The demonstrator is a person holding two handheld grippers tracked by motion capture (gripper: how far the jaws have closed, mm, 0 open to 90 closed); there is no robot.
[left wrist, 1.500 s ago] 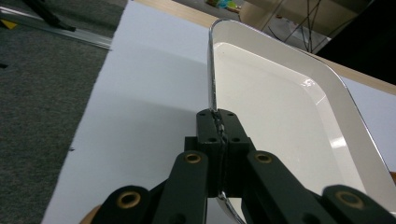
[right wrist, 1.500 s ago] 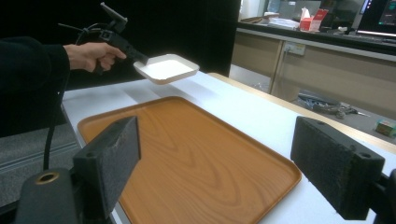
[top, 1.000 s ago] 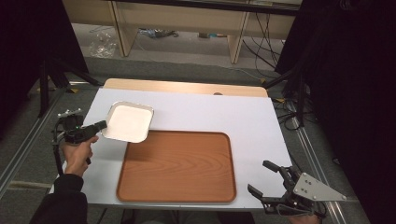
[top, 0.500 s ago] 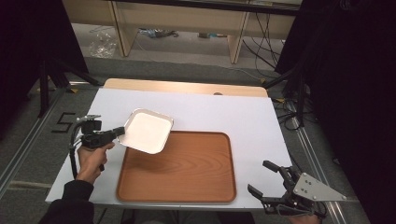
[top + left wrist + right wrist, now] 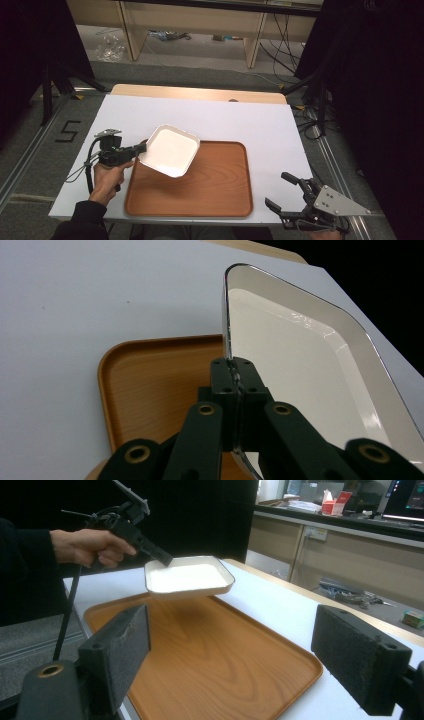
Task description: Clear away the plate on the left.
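While the left gripper (image 5: 141, 148) keeps its jaws pressed tight on the rim of the white dish (image 5: 170, 150), the dish hangs in the air, tilted a little, above the far left corner of the wooden tray (image 5: 210, 192), and it does not touch the tray yet; in the right gripper view a clear gap shows between the bottom of the dish (image 5: 187, 577) and the tray (image 5: 220, 665) under it. Compared with a second ago, the dish has travelled from the white table (image 5: 250, 120), beside the tray, to a place partly over it, so I judge that the step in hand is carrying the dish to the tray, and this step is more than half done. The right gripper (image 5: 285, 192) rests at the near right corner of the table, well apart from the dish, with its jaws wide open and nothing between them. The next move, as I see it, calls for bringing the dish a bit further over the tray, making it level, lowering it slowly until the bottom lies flat on the wood, and only then opening the jaws, because the thin rim could slip or the dish could tip if it is released too early
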